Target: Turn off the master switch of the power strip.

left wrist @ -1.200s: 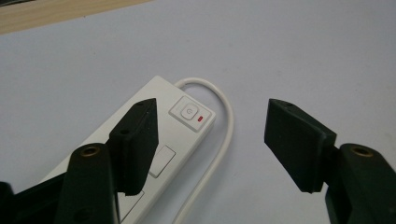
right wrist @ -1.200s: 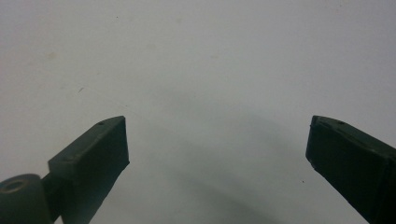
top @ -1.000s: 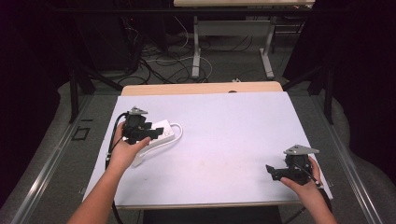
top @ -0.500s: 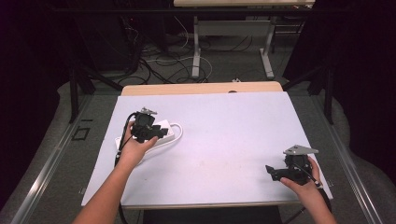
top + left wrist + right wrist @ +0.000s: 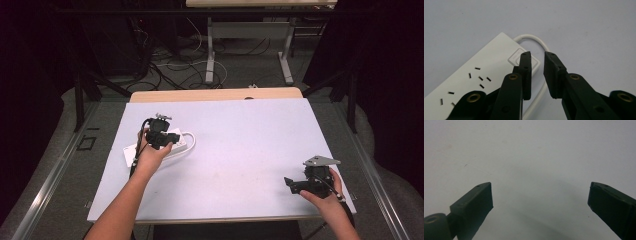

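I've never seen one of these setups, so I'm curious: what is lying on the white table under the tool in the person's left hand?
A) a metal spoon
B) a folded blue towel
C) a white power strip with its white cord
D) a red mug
C: the left gripper hangs over a white plastic power strip with socket slots, its white cord looping beside it on the white table.
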Demonstrator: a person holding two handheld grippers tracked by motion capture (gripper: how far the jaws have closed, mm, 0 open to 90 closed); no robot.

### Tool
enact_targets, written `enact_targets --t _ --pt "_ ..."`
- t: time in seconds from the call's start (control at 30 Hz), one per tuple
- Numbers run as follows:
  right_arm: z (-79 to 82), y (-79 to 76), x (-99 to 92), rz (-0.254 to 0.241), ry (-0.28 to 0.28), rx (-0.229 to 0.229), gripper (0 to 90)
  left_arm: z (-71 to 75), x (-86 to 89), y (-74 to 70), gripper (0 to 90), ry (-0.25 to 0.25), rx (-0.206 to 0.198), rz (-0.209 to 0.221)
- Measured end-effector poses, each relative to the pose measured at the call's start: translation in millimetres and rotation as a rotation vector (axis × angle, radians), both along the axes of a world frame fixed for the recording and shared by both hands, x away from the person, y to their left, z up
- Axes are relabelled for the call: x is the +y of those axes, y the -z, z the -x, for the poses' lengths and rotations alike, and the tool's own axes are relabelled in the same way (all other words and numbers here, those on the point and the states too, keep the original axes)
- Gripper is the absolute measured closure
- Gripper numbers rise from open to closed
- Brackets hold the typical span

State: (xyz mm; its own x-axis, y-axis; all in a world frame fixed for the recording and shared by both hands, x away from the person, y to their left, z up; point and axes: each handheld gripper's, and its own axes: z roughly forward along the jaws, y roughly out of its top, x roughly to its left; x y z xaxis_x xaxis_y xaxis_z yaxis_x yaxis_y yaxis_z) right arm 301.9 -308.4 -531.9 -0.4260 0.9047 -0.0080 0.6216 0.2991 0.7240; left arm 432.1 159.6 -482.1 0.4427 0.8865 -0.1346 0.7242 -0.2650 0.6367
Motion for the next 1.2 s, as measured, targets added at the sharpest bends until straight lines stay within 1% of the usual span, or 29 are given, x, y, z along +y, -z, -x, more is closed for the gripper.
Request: enact_targets --t 0.07,0.13,0.2,0.23,0.37,0.63,0.73,0.8,0.87,0.93,0.97,1.0,1.03,1.1,1.2 --pt "0.0 0.0 0.0 0.001 0.0 0.0 5.5 -1.0 -0.7 1.1 79.3 -0.006 0.001 0.002" --pt "-0.1 0.1 -0.5 0.004 -0.004 -0.001 5.5 -3.3 -1.8 2.9 79.7 -0.017 0.011 0.011" --pt "-0.6 0.5 -1.1 0.006 -0.005 -0.002 5.5 -5.2 -3.0 5.0 80.0 -0.034 0.024 0.034" --pt "-0.5 0.5 -1.0 0.005 -0.003 -0.001 5.6 -6.2 -2.9 5.5 80.9 -0.036 0.024 0.026" --pt "-0.5 1.4 0.1 0.001 -0.001 0.001 5.6 -9.9 -3.8 8.5 83.0 -0.061 0.033 0.041" --pt "-1.1 2.0 -0.1 0.0 -0.006 0.003 5.6 -17.6 -3.0 14.2 86.3 -0.101 0.044 0.024" --pt "-1.1 2.3 0.2 -0.003 -0.003 0.007 5.6 -19.9 -2.5 15.8 87.9 -0.115 0.045 0.028" --pt "-1.1 2.4 0.4 -0.001 0.004 0.007 5.6 -21.1 -2.0 16.1 88.3 -0.122 0.054 0.028" --pt "-1.2 2.6 0.4 -0.005 0.0 0.01 5.6 -22.5 -1.9 17.4 89.8 -0.13 0.053 0.028" --pt "-1.1 2.2 0.2 0.002 -0.001 0.008 5.6 -24.1 -2.0 18.4 90.0 -0.138 0.074 0.034" --pt "-1.3 2.3 0.0 0.006 -0.004 0.007 5.6 -24.9 -2.7 19.6 90.0 -0.144 0.073 0.034" --pt "-1.5 2.9 0.4 0.0 -0.005 0.008 5.7 -25.5 -3.4 20.2 90.0 -0.149 0.078 0.03" --pt "-1.7 3.1 0.1 0.003 -0.008 0.006 5.7 -26.4 -3.9 21.1 90.0 -0.148 0.08 0.031" --pt "-1.8 3.2 -0.2 0.004 -0.008 0.006 5.7 -28.7 -5.7 22.8 90.0 -0.148 0.096 0.017" --pt "-1.6 2.7 -0.1 -0.002 0.001 0.009 5.6 -30.2 -7.2 24.5 90.0 -0.148 0.103 0.015"
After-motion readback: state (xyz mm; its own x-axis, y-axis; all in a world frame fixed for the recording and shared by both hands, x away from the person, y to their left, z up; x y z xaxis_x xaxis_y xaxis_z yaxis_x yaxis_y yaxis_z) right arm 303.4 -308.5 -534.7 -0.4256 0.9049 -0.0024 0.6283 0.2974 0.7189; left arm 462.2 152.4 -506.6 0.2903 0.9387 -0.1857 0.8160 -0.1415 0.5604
